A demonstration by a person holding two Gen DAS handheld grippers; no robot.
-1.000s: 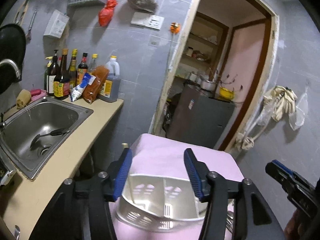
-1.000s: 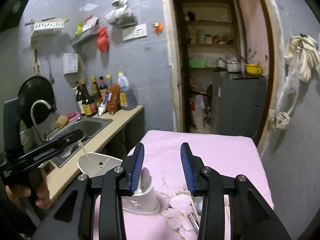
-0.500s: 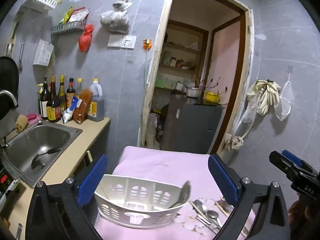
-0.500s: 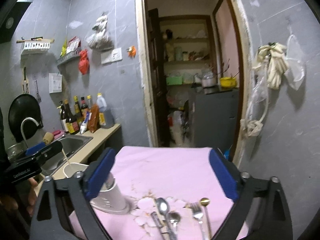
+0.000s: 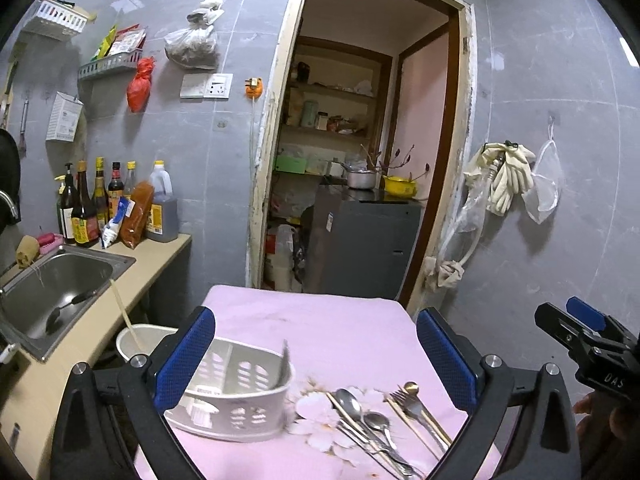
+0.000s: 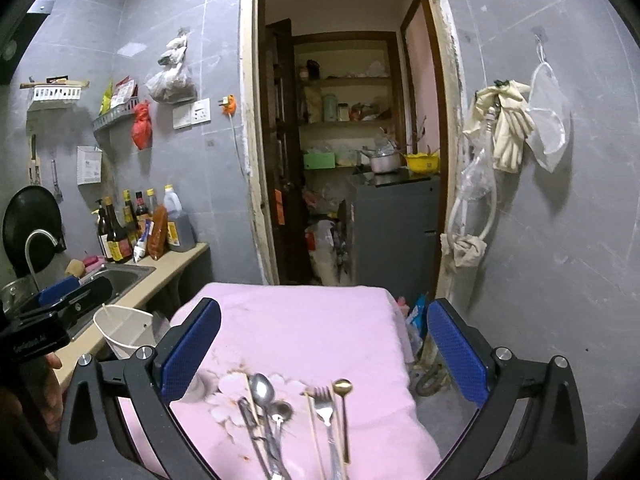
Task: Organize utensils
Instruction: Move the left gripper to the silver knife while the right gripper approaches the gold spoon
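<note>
Both my left gripper (image 5: pixel 316 356) and right gripper (image 6: pixel 324 350) hang spread and empty, so sorting looks unstarted: utensils (image 6: pixel 296 412) lie loose on the near cloth, right of the caddy (image 5: pixel 240 390).

The right gripper (image 6: pixel 324 348) is wide open above spoons (image 6: pixel 262 390), a fork (image 6: pixel 324 404) and chopsticks (image 6: pixel 312 428) on the pink cloth (image 6: pixel 304 328).
</note>
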